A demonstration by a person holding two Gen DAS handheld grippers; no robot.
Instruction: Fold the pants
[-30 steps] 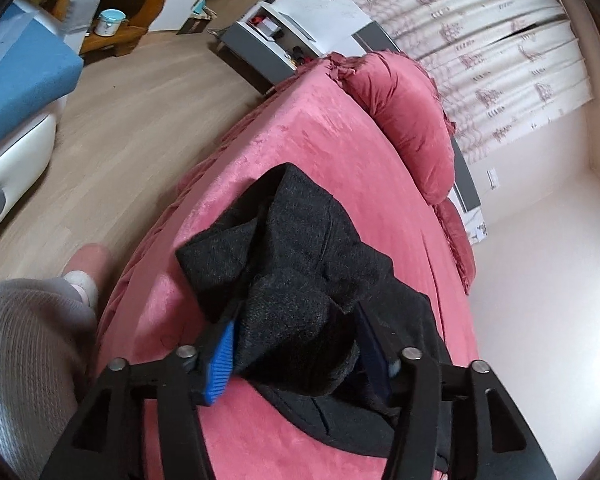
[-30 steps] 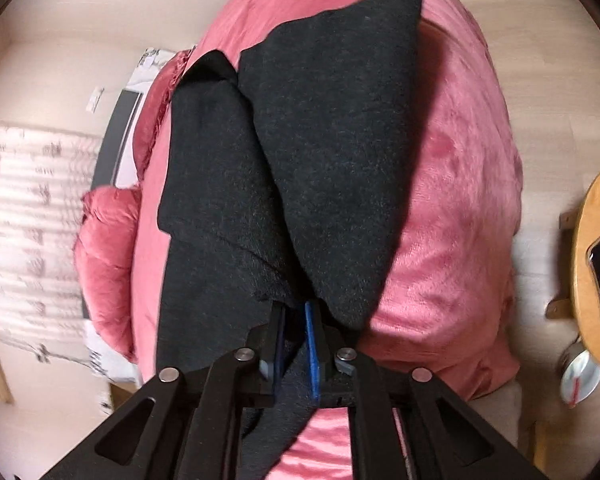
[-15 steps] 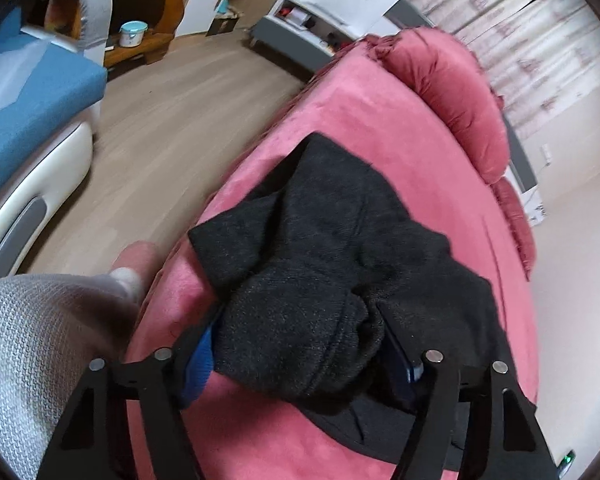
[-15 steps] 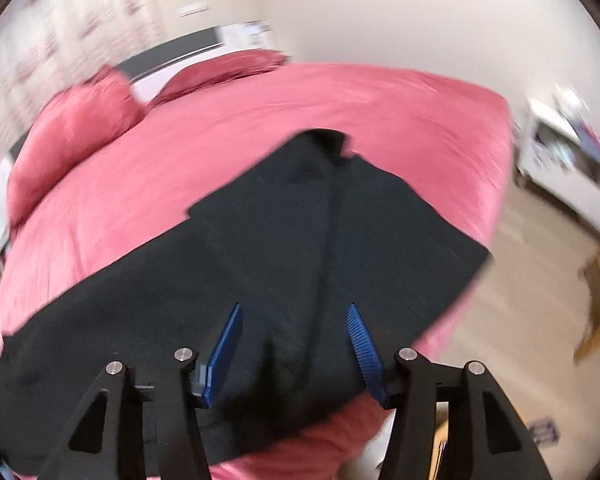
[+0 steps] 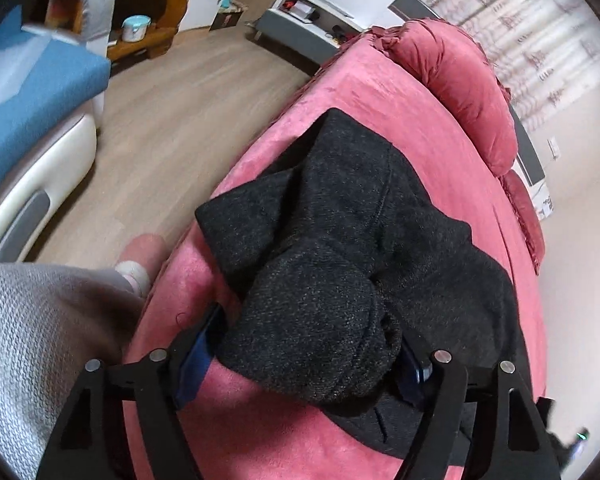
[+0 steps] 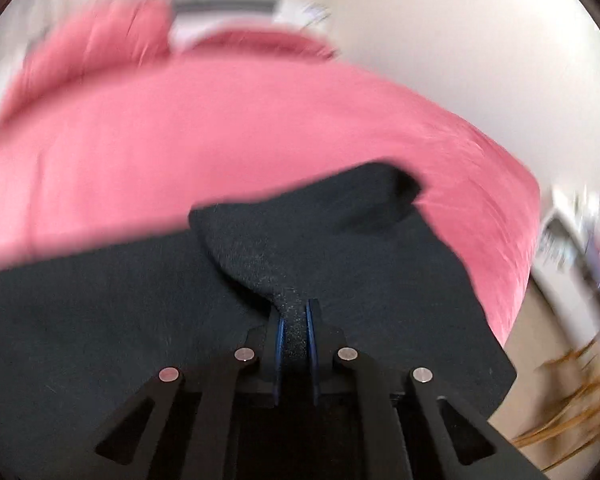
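Observation:
Dark charcoal pants (image 5: 352, 248) lie bunched on a pink bed (image 5: 400, 104). In the left wrist view a thick roll of the pants sits between my left gripper's (image 5: 306, 356) wide-spread blue-padded fingers (image 5: 198, 354). In the right wrist view, which is blurred, my right gripper (image 6: 296, 332) is shut on a pinched fold of the pants (image 6: 260, 264), with the rest of the cloth spread flat on the bed (image 6: 220, 120) below it.
A pink pillow (image 5: 460, 80) lies at the bed's head. A blue and white seat (image 5: 24, 92) stands left on the wooden floor (image 5: 172, 120). A grey-sleeved arm (image 5: 32, 340) is at lower left. A grey cabinet (image 5: 312, 20) stands beyond the bed.
My right gripper opened half a second ago and has shut again on a fold of the pants. The left gripper has stayed spread around the bunched cloth and shifted slightly.

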